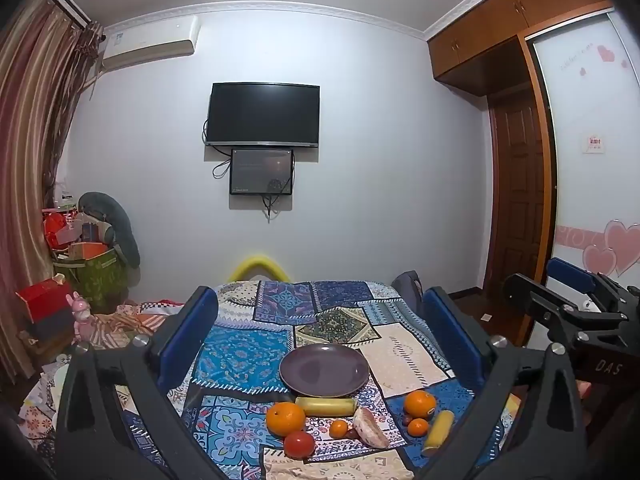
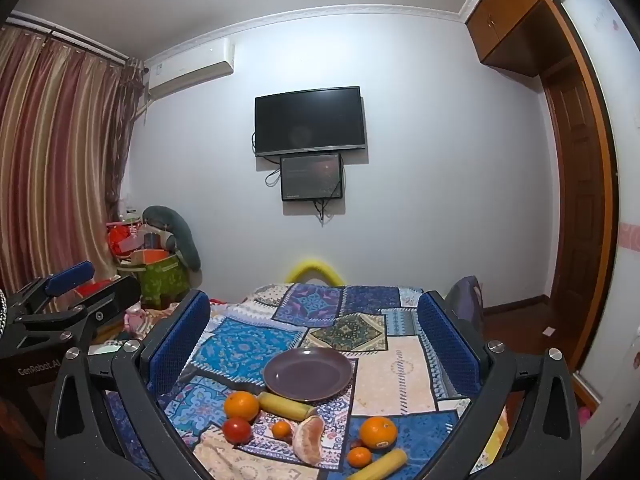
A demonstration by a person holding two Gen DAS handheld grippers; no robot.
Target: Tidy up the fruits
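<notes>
Purple plate (image 1: 324,370) sits empty mid-cloth on the patchwork cloth (image 1: 248,348). Fruit lies toward the near edge: large orange (image 1: 285,418), tomato (image 1: 299,444), peeled pomelo segment (image 1: 370,427), banana (image 1: 326,406). My left gripper (image 1: 320,340) and right gripper (image 2: 314,344) both gape wide, holding nothing. A second banana (image 2: 380,465) is cut off by the frame edge.

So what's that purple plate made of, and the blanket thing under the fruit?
The purple plate looks like glazed ceramic, maybe hard plastic: smooth, with a soft sheen along its rim. The patchwork cover looks like printed woven cloth, probably cotton: matte, slightly wrinkled, draping over the edges.
</notes>
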